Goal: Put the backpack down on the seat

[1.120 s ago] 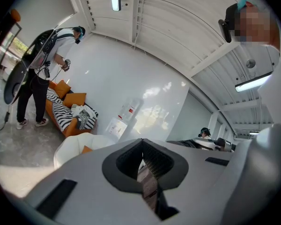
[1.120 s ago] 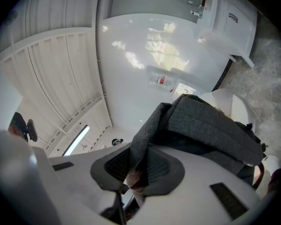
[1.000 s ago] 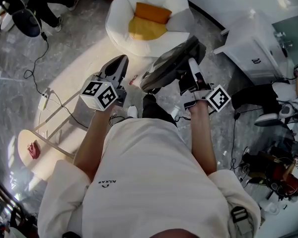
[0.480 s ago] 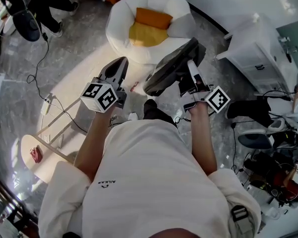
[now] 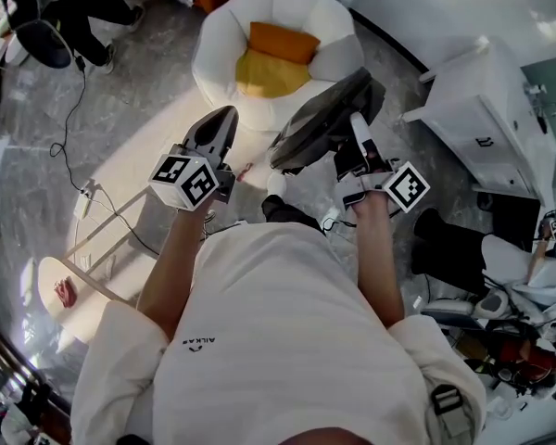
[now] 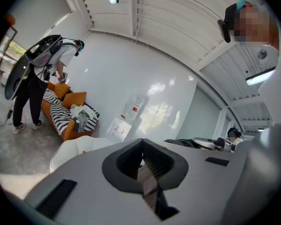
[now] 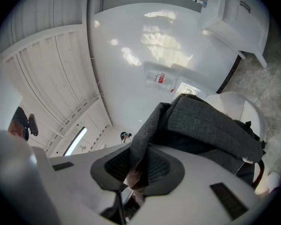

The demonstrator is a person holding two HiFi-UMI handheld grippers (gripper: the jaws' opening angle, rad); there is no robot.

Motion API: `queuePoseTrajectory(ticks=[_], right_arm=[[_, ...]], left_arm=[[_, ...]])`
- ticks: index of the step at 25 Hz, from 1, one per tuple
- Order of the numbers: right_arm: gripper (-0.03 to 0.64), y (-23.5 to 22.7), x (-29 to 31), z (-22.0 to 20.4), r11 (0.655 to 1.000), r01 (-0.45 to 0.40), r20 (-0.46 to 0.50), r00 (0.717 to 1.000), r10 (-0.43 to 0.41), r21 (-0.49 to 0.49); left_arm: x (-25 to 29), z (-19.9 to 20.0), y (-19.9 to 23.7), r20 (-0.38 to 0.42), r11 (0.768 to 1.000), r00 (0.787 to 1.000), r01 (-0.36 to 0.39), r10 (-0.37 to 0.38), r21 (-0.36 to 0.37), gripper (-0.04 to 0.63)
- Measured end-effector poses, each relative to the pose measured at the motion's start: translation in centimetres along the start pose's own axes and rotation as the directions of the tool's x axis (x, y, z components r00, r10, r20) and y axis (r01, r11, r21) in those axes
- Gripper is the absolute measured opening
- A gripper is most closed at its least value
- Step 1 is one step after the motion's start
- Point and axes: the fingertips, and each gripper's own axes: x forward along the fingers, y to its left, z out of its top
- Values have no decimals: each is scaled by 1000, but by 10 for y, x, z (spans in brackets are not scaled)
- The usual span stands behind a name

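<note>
Grey marbled floor [image 5: 139, 100] is lying under everything; nothing here is serving as a bench, so the seat itself is what is going to receive the load.

Nearest the person, both forearms are reaching forward side by side. The left gripper [image 5: 228, 111] is pointing ahead with its jaws pressed together on nothing; its own view is showing only the closed pads [image 6: 150, 172] and, beyond them, the white seat's near rim [image 6: 77, 149].

The right gripper [image 5: 357, 119] is pinching a fold of dark grey fabric at the top of the backpack [image 5: 320, 123], pads [image 7: 154, 165] clamped on it. The bag is hanging to the inner side of that gripper, between the two hands, its long axis running slantwise from low near the left hand up towards the right jaws.

Farther on, the round white seat [image 5: 213, 58] is standing on the floor, an orange cushion [image 5: 283, 37] and a yellow cushion [image 5: 262, 70] filling its hollow. Seen from the head, the bag's far edge is lying just at the seat's near rim, not over the hollow. The hollow is sitting ahead and slightly to the left of the right jaws, more squarely in line with the empty left gripper. Judging from this, the bag is needing travel forward and a little left before any lowering, with the right hand doing the work.
</note>
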Motion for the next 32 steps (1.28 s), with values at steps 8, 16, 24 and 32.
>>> queuePoseTrajectory(ticks=[8,16,24,32], right_arm=[[71,-26,30,38,999,-34,-53,998,34,2],[71,-64,52,73,999,-44,-128,991,43,-3],[71,-65,47,64,999,-41,-127,991,41,9],[71,-68,61,72,999,-36,-139,989,39,22]], left_arm=[[48,3,2,2,999,999,-50,50,13,17],[94,2,2,0,994,994,-108,108,20,18],[76,4,10,17,991,991,-133,132,30,17],[91,13,18,19,990,990,-137,137,25,17]])
